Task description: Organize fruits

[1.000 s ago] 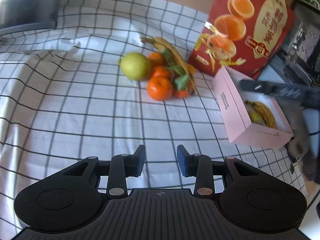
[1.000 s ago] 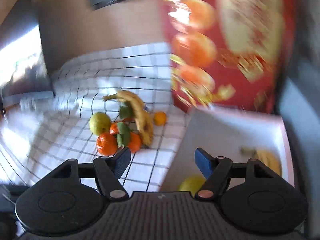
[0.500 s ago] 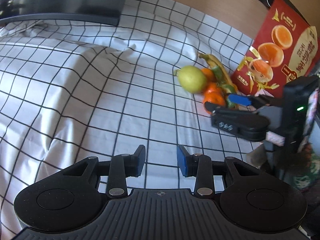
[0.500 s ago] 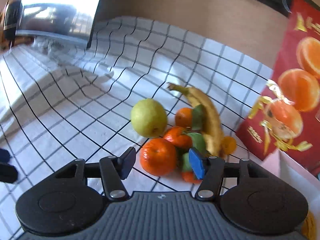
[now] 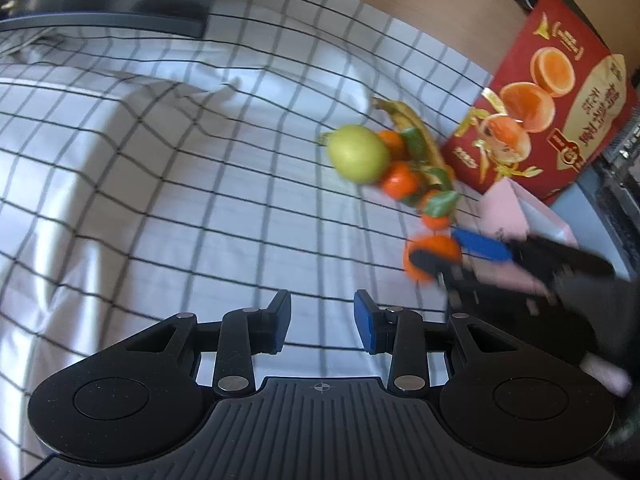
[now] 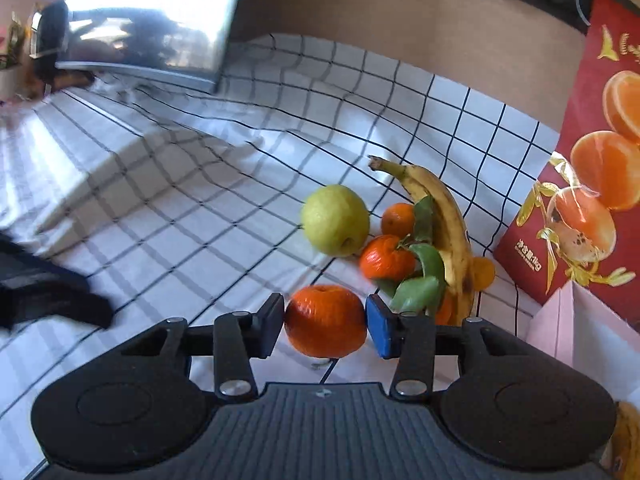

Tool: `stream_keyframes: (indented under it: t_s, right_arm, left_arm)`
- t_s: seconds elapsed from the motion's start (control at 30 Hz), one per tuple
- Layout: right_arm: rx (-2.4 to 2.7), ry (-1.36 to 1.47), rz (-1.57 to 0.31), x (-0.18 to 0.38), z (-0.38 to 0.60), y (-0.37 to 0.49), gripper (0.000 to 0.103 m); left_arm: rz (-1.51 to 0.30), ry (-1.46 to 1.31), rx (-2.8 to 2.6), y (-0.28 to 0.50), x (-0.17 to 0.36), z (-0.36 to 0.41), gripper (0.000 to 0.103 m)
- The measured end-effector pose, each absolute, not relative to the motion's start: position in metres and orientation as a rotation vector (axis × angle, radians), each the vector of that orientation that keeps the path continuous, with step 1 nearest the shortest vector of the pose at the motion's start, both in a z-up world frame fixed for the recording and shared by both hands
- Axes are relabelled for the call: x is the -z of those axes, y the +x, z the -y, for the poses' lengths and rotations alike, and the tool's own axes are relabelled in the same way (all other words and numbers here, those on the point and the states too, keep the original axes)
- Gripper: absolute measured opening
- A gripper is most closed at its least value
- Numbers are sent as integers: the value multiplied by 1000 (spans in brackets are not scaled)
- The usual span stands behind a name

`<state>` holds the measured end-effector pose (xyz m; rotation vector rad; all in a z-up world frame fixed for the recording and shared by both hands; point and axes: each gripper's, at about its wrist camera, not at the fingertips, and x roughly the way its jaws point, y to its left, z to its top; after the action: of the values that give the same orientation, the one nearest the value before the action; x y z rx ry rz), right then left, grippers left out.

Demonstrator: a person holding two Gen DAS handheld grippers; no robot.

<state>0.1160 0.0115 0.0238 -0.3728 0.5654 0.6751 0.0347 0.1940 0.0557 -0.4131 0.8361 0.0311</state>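
Mandarin sits pinched between the pads of the right hand-held gripper, whose jaws have just been closing and now press against its two sides; the fruit rests low over the checked cloth that covers the desk. The left hand-held gripper hangs over bare cloth with its jaws partly spread and nothing between them; from its camera the right one shows to the right, clamped on that same mandarin. Just beyond the held fruit lie green leaves and a second mandarin, with a third, smaller one behind it. A green-yellow pear lies touching the left of this cluster, and a banana curves along its right side, stem pointing to the far edge, with a small orange fruit tucked at its right. At the right edge of the desk stands a pink box, and behind it a red carton printed with oranges. At the far left corner a shiny metal appliance rests on the cloth.
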Motion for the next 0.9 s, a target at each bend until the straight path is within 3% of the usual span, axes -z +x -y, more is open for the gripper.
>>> stream_keyframes:
  t_s: [0.6, 0.77, 0.9]
  right_arm:
    - [-632, -253, -632, -19, 82, 33, 39]
    - [-639, -241, -618, -20, 96, 20, 61]
    - [-619, -231, -627, -17, 115, 17, 61]
  left_arm:
    - [-852, -240, 154, 88, -65, -97, 39]
    - [-887, -178, 239, 79, -61, -73, 39]
    - [-898, -123, 230, 69, -59, -61, 39]
